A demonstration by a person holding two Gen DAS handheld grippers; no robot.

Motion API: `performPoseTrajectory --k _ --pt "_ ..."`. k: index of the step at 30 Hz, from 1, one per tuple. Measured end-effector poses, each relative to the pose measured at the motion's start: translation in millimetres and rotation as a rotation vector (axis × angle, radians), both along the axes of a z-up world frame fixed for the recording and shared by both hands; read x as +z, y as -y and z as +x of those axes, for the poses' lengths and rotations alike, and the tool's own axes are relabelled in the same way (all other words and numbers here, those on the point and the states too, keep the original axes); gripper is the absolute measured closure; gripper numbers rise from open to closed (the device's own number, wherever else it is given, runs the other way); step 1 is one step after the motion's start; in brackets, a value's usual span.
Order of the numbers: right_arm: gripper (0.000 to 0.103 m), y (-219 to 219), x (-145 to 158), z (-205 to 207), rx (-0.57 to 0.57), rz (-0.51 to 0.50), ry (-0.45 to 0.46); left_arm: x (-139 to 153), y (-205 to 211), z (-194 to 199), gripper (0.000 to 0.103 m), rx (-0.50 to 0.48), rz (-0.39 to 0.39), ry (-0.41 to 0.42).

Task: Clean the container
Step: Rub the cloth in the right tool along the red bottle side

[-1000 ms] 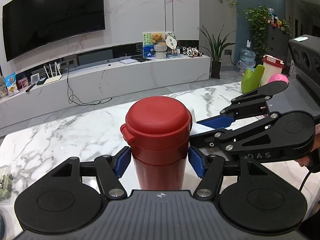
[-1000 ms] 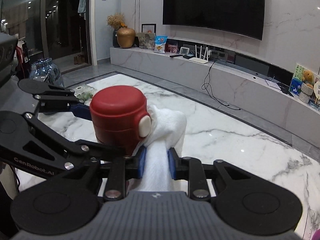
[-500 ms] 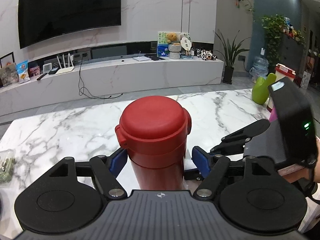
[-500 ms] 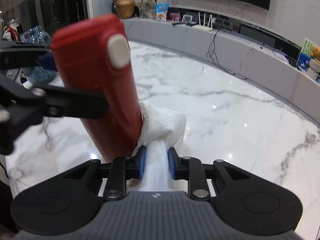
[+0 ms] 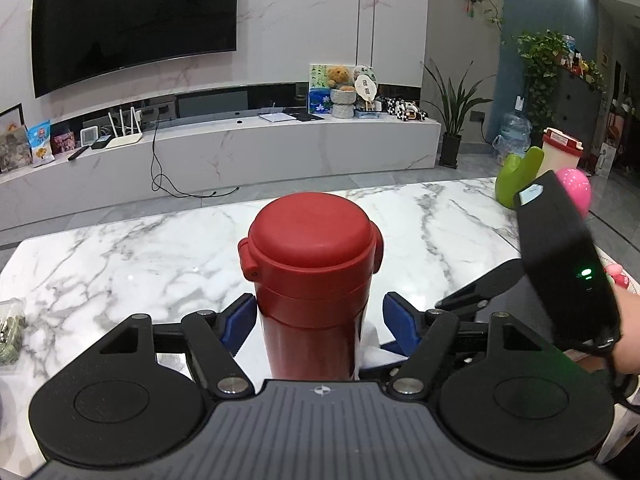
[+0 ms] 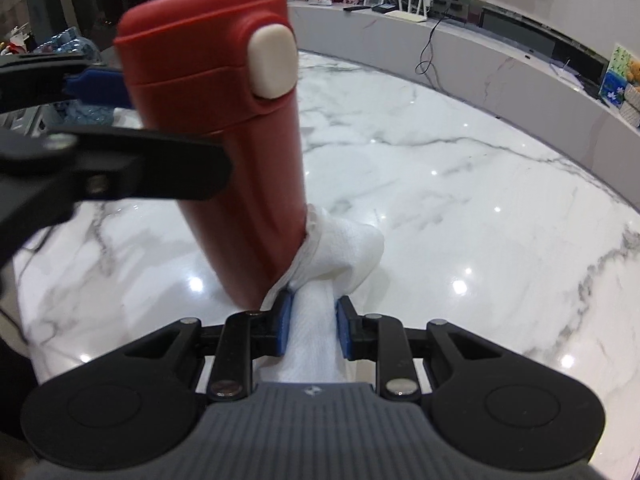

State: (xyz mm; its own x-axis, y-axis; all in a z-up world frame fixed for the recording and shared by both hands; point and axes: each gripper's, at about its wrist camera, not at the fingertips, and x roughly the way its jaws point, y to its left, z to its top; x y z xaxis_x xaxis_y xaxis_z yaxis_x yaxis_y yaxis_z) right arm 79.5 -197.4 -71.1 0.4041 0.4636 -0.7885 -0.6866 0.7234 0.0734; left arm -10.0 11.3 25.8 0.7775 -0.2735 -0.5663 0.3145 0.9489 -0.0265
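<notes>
R hand-held gripper lower, flask mid-table

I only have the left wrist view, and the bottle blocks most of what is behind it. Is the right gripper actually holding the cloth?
Observer: Yes. The right gripper is shut on the cloth, which bunches out past its tips.
Operator: Where does the cloth meet the bottle?
Observer: Low on the side of the bottle, pressed against the red body near its base.
</notes>
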Motion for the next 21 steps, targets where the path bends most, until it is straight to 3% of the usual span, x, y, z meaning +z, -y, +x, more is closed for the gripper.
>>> performPoseTrajectory --k 7,17,21 --pt "0.076 7.5 18.0 -10.7 0.044 0.036 0.101 -0.8 1.0 2.0 0.040 -0.037 0.029 0.011" --pt "0.076 20.8 54.9 -32.8 0.123 0.099 0.412 -4.7 0.6 4.0 0.040 -0.071 0.063 0.015" --pt "0.076 26.5 61.0 -36.1 0.142 0.095 0.443 -4.8 0.8 4.0 0.040 -0.073 0.064 0.015"
